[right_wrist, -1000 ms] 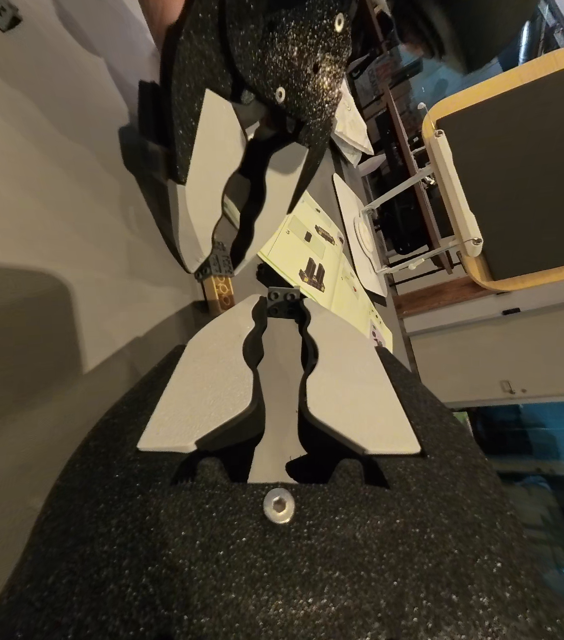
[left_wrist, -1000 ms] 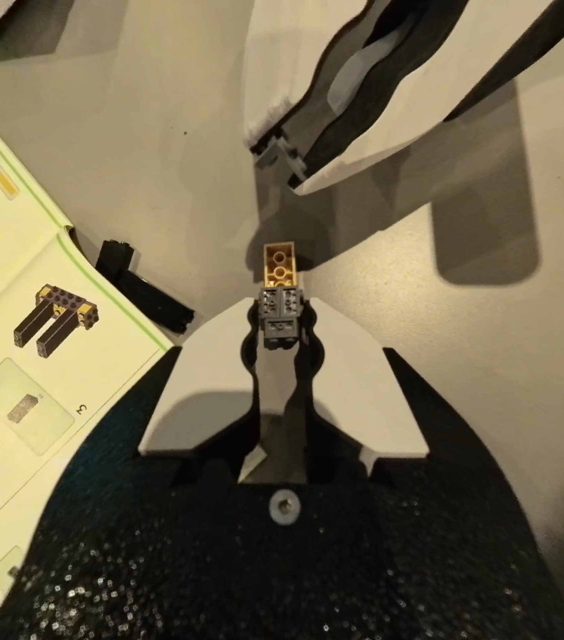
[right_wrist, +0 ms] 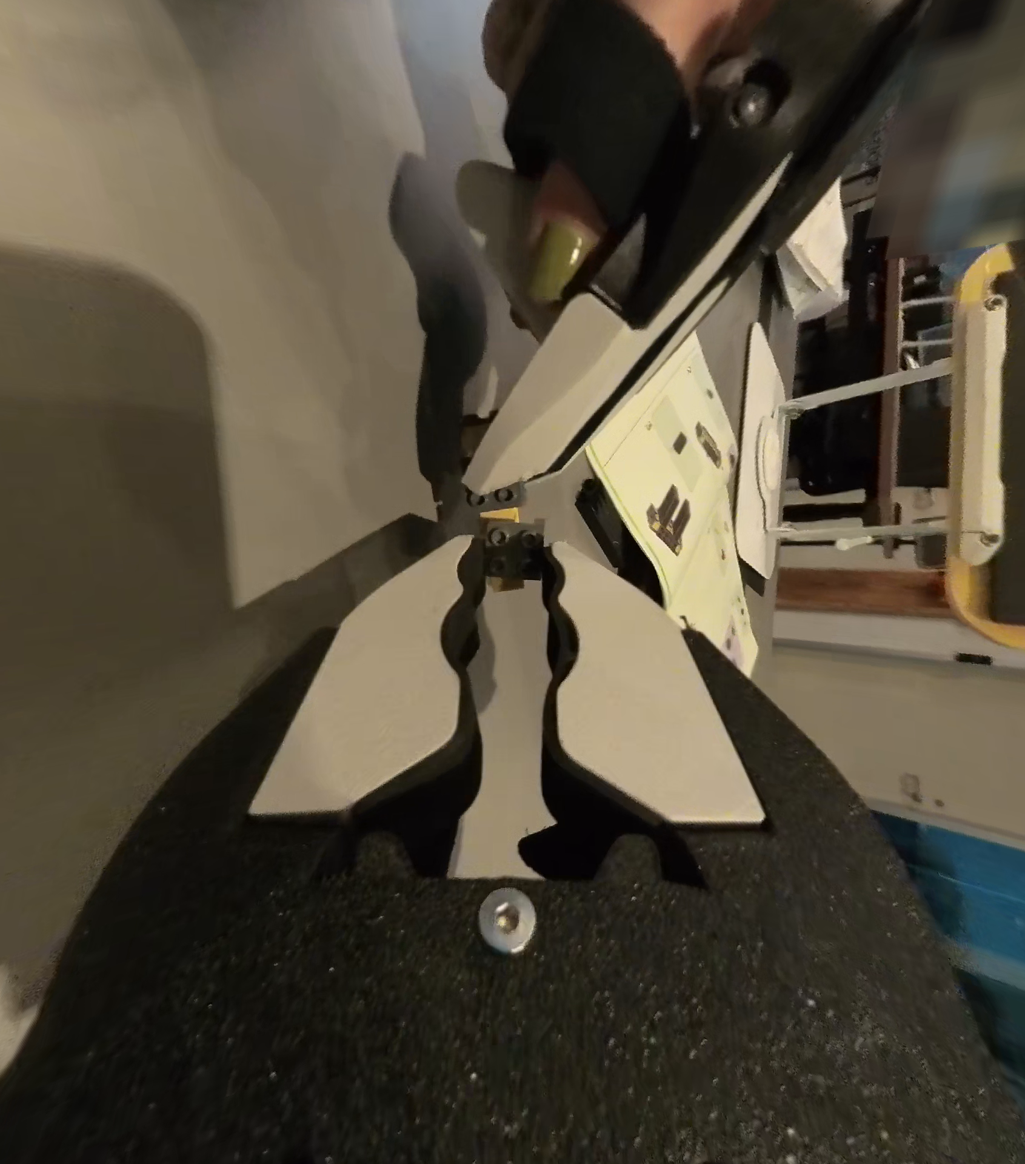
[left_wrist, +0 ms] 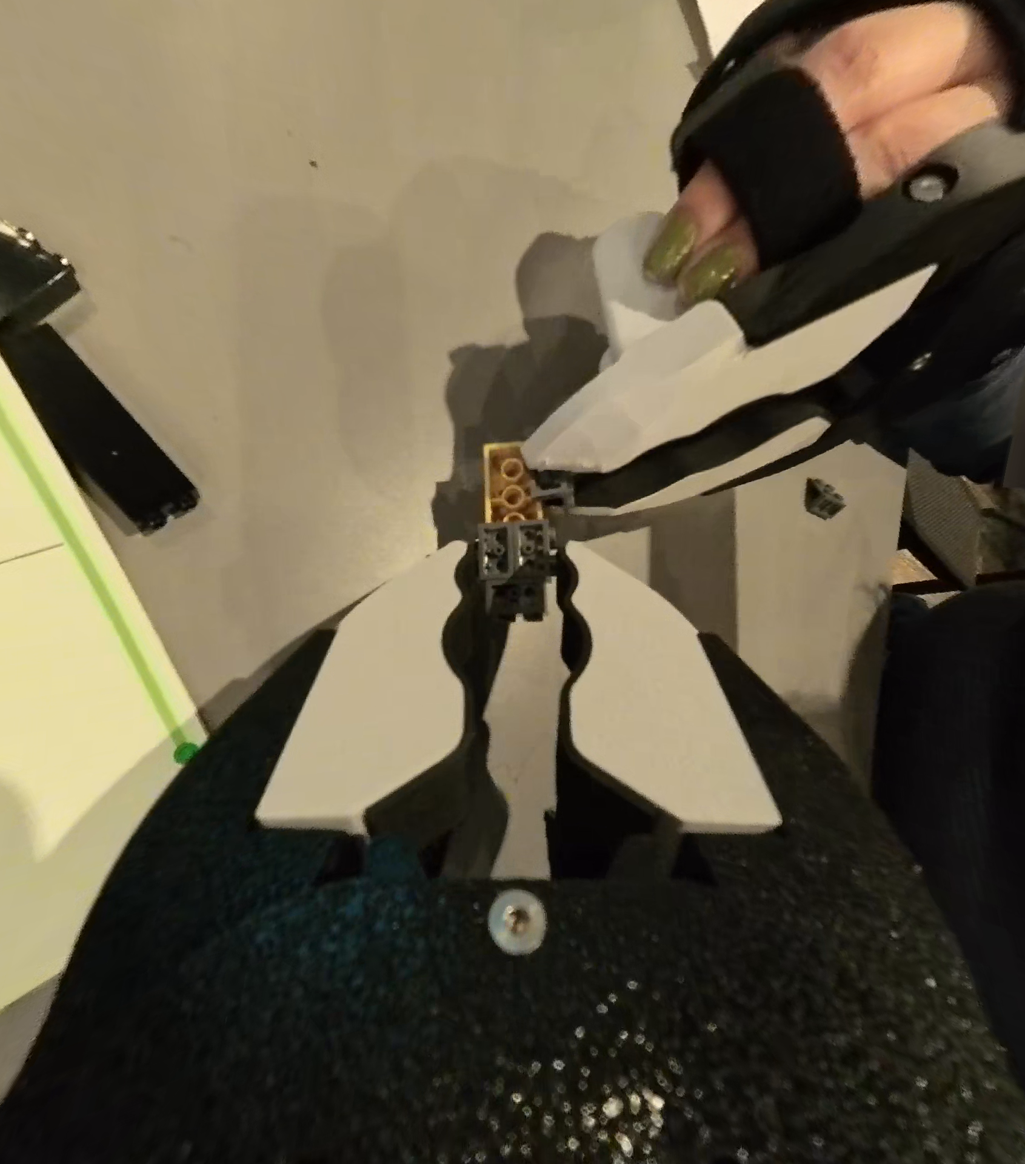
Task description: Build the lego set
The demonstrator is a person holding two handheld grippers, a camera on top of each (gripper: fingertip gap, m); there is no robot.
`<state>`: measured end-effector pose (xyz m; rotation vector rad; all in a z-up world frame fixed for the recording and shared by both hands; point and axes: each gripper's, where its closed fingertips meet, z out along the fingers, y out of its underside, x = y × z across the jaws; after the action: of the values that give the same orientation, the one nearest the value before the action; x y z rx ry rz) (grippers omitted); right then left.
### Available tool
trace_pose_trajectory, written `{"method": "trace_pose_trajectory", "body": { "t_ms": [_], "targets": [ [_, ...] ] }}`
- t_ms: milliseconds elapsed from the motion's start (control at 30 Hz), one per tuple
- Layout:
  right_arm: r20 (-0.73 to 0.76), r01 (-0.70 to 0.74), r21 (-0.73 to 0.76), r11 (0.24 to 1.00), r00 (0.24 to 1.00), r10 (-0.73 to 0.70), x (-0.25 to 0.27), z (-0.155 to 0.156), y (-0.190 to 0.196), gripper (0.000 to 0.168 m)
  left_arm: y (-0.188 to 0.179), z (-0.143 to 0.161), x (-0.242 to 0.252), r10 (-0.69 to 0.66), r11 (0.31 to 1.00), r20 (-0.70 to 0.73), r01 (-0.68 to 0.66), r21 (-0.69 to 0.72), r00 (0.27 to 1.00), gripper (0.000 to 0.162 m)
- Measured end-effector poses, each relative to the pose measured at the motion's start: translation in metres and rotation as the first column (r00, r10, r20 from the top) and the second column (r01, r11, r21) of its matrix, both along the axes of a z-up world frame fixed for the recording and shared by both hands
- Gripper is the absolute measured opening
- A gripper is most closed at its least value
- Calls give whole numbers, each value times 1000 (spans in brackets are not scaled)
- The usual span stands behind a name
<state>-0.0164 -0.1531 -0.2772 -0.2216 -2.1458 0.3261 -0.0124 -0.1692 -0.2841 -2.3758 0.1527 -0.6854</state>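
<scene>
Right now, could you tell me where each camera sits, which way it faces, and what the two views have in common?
Left wrist view: on the left gripper, looking down its fingers at the tan brick assembly over the table; the right gripper and a gloved hand enter from upper right.
Right wrist view: on the right gripper, tilted sideways, facing the left gripper and instruction booklet.
Shared: both grippers, the assembly.
</scene>
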Motion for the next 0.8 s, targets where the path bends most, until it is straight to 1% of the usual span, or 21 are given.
{"method": "trace_pose_trajectory", "body": {
  "t_ms": [233, 367, 533, 800],
  "targets": [
    [-35, -7, 185, 983, 999, 14, 0, -3, 0, 17, 1, -1, -1, 13, 1000, 5, -13, -6, 1000, 23],
    [-61, 8, 257, 966, 998, 8, -3, -3, 2, 17, 2, 1, -2, 23, 1000, 12, -23, 2, 1000, 23],
    [-81, 18, 290, 957, 997, 6, -3, -1, 2, 17, 2, 3, -2, 28, 1000, 15, -28, 10, 999, 23],
    [-76, 11, 263, 965, 997, 10, -2, -3, 1, 17, 1, 1, -1, 21, 1000, 22, -21, 4, 1000, 23]
  ]
}}
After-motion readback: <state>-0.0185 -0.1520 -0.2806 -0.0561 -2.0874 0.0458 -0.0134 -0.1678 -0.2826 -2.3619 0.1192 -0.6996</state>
